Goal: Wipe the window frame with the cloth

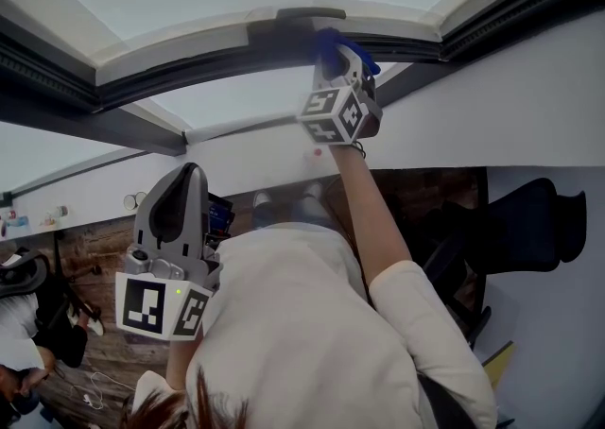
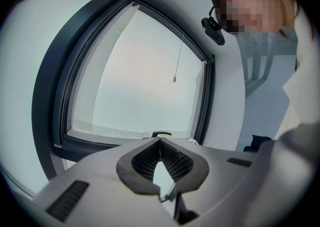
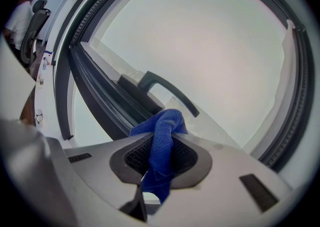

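Note:
My right gripper (image 1: pixel 333 51) is raised to the dark window frame (image 1: pixel 217 60) and is shut on a blue cloth (image 1: pixel 333 44). In the right gripper view the blue cloth (image 3: pixel 161 143) bunches out between the jaws of the right gripper (image 3: pixel 162 138), just short of the dark frame (image 3: pixel 107 98) and next to the window handle (image 3: pixel 167 91). My left gripper (image 1: pixel 189 177) hangs low at the left, away from the window. In the left gripper view the left gripper (image 2: pixel 160 143) has its tips together with nothing between them, and the frame (image 2: pixel 55 96) lies ahead.
A white wall (image 1: pixel 529 106) runs below the window. A black office chair (image 1: pixel 515 229) stands at the right. Another chair (image 1: pixel 28 276) and a person sit at the far left on the wooden floor. A blind cord (image 2: pixel 176 66) hangs over the pane.

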A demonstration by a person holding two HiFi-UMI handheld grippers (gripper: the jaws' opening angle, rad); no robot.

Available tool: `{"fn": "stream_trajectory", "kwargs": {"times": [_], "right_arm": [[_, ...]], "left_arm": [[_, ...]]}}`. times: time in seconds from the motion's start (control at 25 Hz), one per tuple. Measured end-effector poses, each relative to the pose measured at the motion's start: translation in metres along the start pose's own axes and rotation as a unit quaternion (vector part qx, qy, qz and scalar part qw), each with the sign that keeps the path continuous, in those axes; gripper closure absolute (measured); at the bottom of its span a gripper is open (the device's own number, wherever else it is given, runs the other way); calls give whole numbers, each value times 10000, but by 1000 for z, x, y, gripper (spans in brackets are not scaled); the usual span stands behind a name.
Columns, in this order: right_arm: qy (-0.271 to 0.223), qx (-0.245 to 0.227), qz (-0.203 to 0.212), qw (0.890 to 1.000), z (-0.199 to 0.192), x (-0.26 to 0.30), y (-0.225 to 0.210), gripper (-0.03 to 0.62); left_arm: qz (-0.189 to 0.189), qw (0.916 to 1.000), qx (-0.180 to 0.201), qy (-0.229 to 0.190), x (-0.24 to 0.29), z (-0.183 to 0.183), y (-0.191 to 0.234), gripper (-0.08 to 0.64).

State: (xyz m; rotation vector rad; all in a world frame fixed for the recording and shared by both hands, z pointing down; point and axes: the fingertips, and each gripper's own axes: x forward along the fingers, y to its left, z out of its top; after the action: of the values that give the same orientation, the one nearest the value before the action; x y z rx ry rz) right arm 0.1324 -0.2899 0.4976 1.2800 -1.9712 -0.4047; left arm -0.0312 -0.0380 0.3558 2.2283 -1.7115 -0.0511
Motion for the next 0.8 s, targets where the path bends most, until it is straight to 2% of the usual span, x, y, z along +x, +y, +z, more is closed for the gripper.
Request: {"fn": "stream_trajectory", "kwargs": {"times": [0.36,0.8], "right_arm": [[-51,-89,70,9999,6,0,10,525],[-88,-123,81,9999,13,-1,16,525]], "left_arm": [[31,10000,-57,48,-3,-4,1,551],[261,9996,-75,18,-16,-2,17,551]]}}
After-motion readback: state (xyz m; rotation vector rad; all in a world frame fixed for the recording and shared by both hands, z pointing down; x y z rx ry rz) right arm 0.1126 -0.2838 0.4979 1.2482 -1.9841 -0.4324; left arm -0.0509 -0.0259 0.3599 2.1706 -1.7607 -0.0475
